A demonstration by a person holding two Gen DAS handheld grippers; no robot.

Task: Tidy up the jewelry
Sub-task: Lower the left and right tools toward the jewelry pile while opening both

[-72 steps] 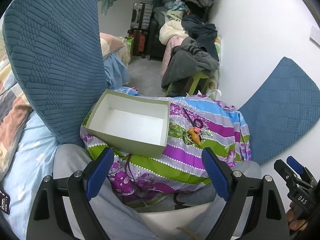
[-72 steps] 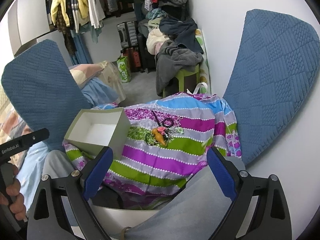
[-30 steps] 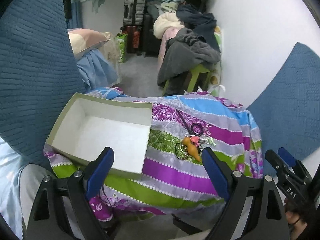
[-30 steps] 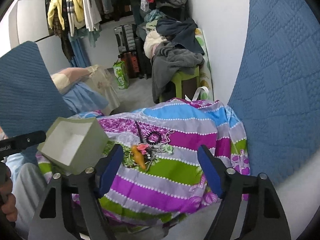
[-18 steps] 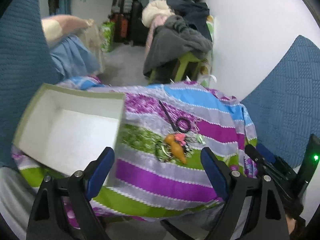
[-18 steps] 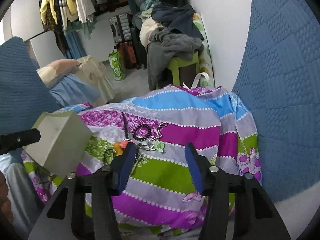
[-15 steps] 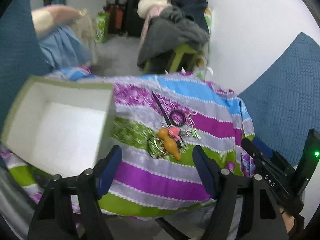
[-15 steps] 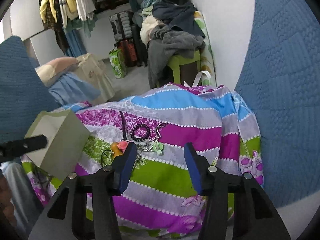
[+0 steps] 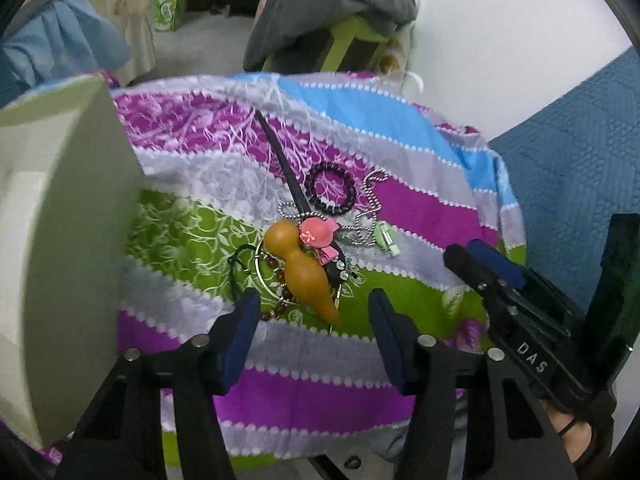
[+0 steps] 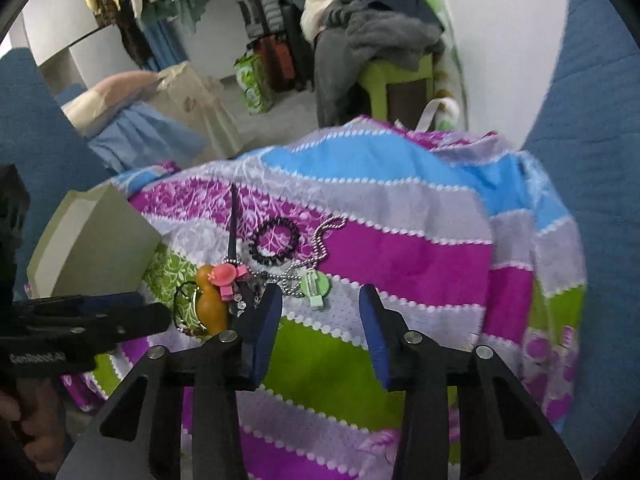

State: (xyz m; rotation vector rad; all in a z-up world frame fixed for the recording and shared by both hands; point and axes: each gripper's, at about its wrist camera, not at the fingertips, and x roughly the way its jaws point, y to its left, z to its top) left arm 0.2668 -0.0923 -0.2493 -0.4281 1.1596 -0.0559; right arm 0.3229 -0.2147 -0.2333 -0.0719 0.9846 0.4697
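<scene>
A jewelry pile lies on a striped purple, green and blue cloth (image 9: 400, 208): an orange gourd pendant (image 9: 302, 270), a pink clip (image 9: 316, 234), a black bead bracelet (image 9: 330, 190), a silver ball chain (image 9: 370, 204), a green clip (image 9: 384, 236) and a black stick (image 9: 280, 160). My left gripper (image 9: 314, 320) is open, just short of the gourd. My right gripper (image 10: 320, 316) is open, partly narrowed, just short of the green clip (image 10: 316, 286). The gourd (image 10: 210, 300), bracelet (image 10: 274, 240) and chain (image 10: 320, 248) show in the right wrist view. An open, empty grey-green box (image 9: 60, 240) stands left of the pile.
Blue quilted cushions (image 10: 600, 160) flank the cloth on the right and a cushion (image 10: 24, 120) on the left. Behind are a green stool (image 10: 396, 80) piled with clothes, suitcases and a clothes rack. The box (image 10: 92, 252) shows left in the right wrist view.
Both grippers have moved forward and down toward the jewelry pile. Both sets of jaws have narrowed from wide open. The box now sits at the far left of the left wrist view.
</scene>
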